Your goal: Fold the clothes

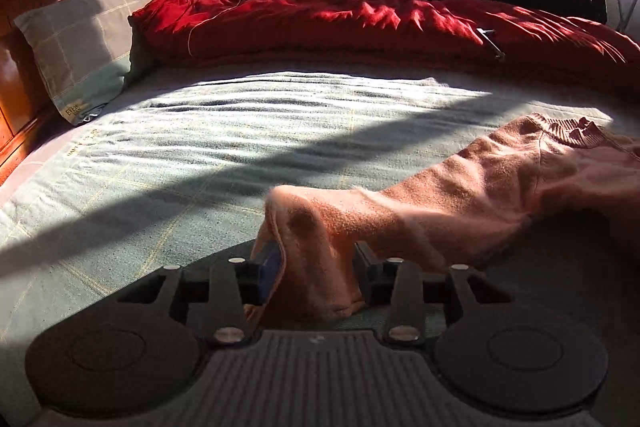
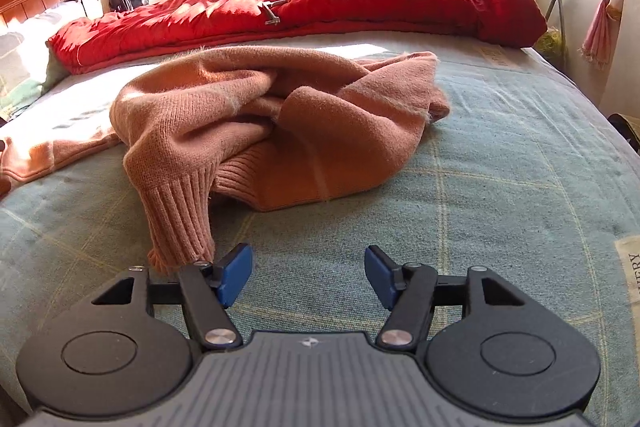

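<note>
Covering bed (image 2: 500, 163): green checked sheet (image 1: 200, 155)

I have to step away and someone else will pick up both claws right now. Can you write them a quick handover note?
Left claw: shut on a sleeve end of the pink sweater, lifted off the bed sheet.
Right claw: open, empty, just right of the other ribbed cuff.
Sweater lies bunched mid-bed, in front of the red duvet.
Done: no fold visible.
Left: spread it flat, fold sleeves in, fold body.
</note>
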Available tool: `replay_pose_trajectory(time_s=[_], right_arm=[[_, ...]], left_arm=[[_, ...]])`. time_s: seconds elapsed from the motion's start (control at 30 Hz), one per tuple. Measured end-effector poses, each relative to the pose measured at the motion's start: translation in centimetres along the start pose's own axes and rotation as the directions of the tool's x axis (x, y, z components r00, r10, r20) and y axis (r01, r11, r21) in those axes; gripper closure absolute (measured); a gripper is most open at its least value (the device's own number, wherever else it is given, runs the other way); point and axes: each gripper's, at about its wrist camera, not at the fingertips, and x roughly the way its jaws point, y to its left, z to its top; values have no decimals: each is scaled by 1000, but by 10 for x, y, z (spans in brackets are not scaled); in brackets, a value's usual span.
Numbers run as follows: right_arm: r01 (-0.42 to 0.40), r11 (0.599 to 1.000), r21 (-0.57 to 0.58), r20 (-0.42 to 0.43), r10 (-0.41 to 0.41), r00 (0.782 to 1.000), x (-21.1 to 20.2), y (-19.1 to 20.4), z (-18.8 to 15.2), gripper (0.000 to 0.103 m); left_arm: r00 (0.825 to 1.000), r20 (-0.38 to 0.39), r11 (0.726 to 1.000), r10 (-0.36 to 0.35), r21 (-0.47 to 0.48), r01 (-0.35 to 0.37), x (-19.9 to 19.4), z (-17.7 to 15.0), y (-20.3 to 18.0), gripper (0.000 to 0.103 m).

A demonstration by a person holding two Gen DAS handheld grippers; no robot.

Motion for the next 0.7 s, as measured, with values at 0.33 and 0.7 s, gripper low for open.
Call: replay_pose_trajectory(time_s=[0.33,0.7], right_arm=[[-148,955,257,5,152,988,55,-67,20,48],[-275,897,346,83,263,961,93,-90,21,48]], left_arm=[[940,-53,914,-337,220,340,-28,-33,-136,61],[852,-120,813,-510,258,522,-29,-61,-216,60]])
